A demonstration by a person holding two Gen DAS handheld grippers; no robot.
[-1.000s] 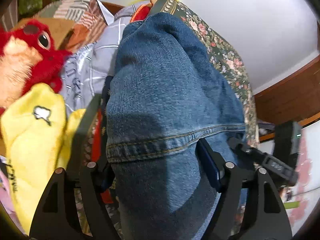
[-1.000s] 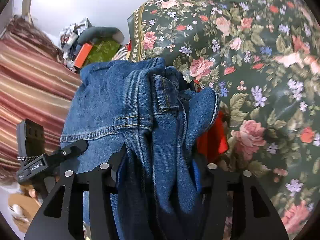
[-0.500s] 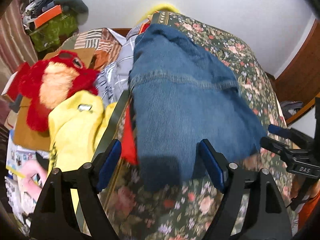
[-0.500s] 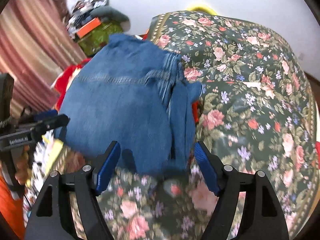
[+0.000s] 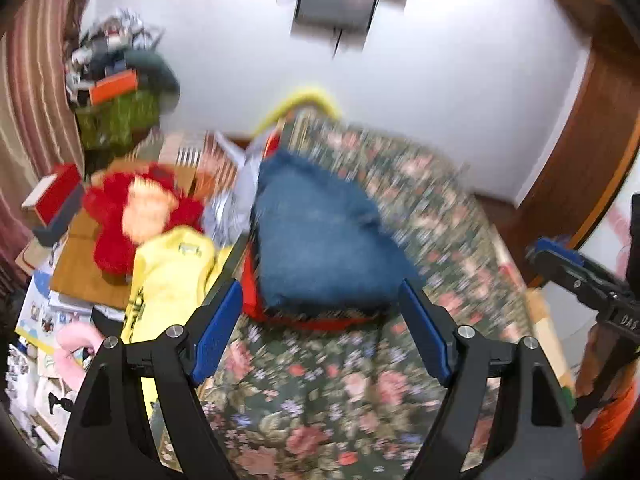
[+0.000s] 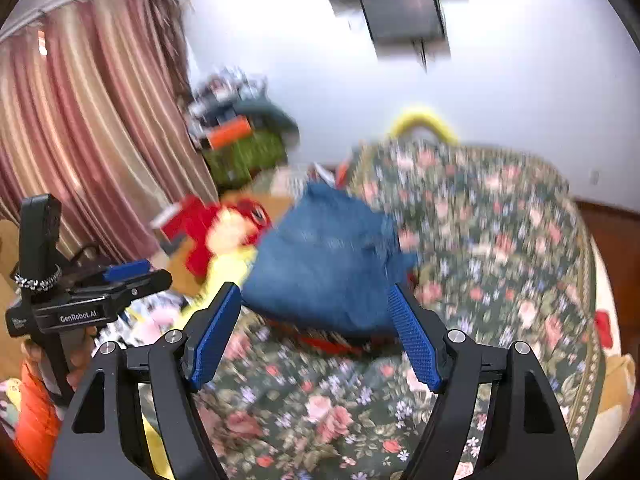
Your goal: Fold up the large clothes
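The folded blue jeans [image 5: 320,240] lie on top of a red garment [image 5: 304,320] at the left side of the flowered bed cover [image 5: 320,400]. They also show in the right wrist view [image 6: 324,264]. My left gripper [image 5: 320,332] is open and empty, held back above the bed in front of the jeans. My right gripper [image 6: 316,332] is open and empty too, at a similar distance. Each gripper shows in the other's view: the right one [image 5: 580,280] and the left one [image 6: 92,304]. Both views are blurred by motion.
A red plush toy [image 5: 136,216] and a yellow garment [image 5: 168,272] lie left of the jeans. Boxes and clutter [image 5: 116,92] stand by the striped curtain [image 6: 80,120]. A wooden door frame [image 5: 580,160] is at the right. A white wall is behind the bed.
Both grippers have let go of the jeans and opened. They have pulled back and up from the bed. The jeans now lie folded on the red garment.
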